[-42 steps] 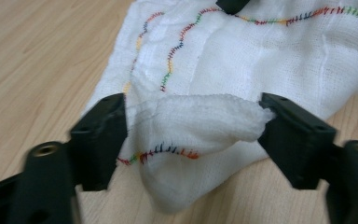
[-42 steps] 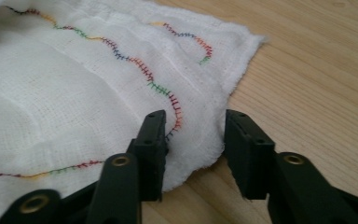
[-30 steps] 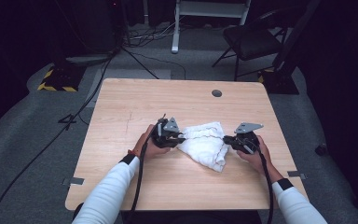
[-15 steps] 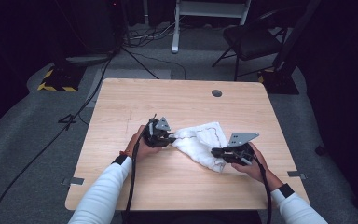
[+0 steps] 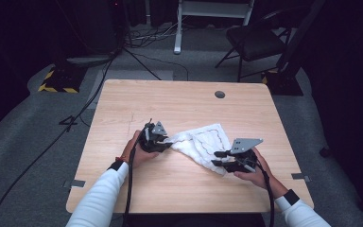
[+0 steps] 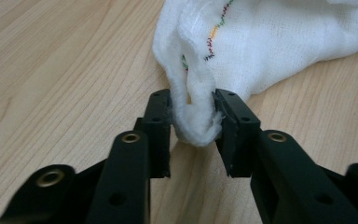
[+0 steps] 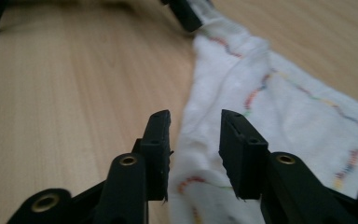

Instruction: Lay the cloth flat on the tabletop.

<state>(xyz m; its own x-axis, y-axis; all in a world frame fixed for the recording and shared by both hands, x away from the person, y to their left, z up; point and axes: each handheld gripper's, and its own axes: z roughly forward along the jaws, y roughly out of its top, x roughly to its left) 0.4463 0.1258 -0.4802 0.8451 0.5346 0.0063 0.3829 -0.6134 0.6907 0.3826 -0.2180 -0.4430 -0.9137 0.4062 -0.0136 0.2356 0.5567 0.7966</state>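
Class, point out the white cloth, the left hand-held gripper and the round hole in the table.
white cloth (image 5: 203,144): high view, on its stitched middle.
left hand-held gripper (image 6: 193,128): left gripper view, midway between its fingertips.
round hole (image 5: 220,94): high view, on its centre.

White cloth (image 5: 202,144) with multicoloured zigzag stitching, crumpled, lying mid-table toward the right

cloth (image 5: 203,144): white w/ multicolour wavy stitching | table (image 5: 179,104): light wood grain | jaws: blk
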